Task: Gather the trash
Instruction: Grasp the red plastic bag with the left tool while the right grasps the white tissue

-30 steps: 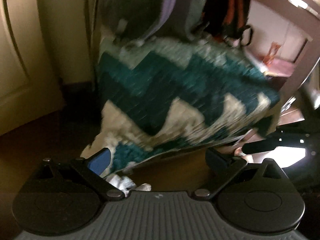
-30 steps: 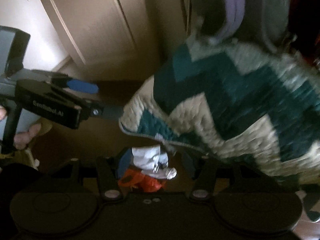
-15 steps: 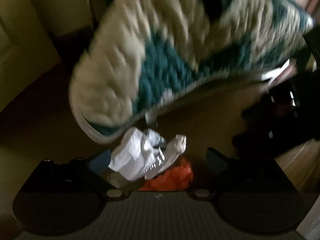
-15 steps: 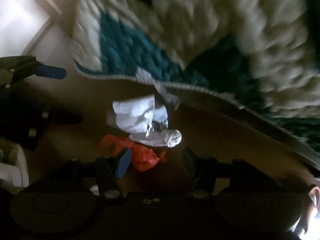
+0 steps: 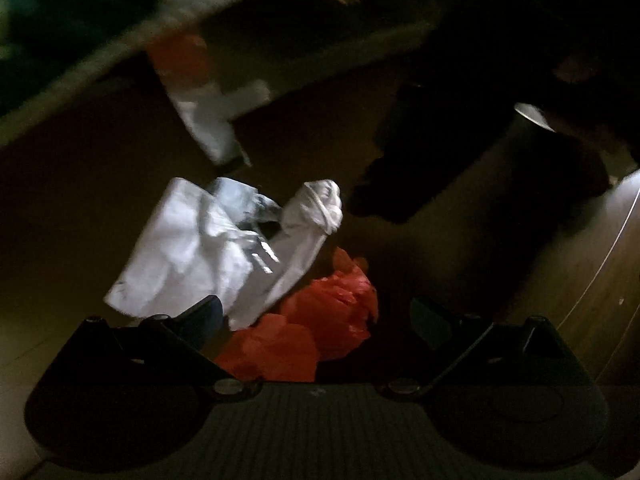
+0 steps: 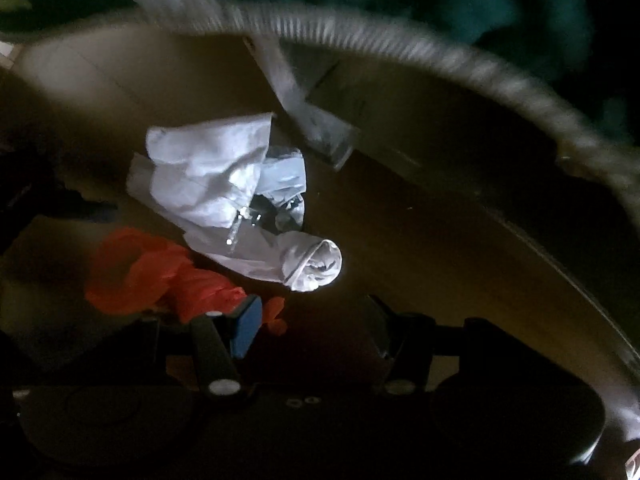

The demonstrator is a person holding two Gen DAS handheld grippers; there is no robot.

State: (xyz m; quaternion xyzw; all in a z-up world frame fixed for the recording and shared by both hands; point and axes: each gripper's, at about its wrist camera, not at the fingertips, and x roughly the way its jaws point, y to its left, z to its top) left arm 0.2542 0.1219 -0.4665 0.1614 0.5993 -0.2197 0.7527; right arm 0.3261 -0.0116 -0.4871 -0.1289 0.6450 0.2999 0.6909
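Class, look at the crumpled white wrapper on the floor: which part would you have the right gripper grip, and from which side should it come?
Grip the rolled, tube-like end of the white wrapper, coming from above with the open right gripper. That end is narrow, raised and nearest, clear of the orange plastic; the flat crumpled sheet offers less to pinch.

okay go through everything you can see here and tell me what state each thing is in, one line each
white wrapper: crumpled, on the floor.
red wrapper: crumpled, on the floor beside the white one.
rug: edge lifted off the floor.
left gripper: open, red wrapper between its fingers.
right gripper: open, holding nothing.
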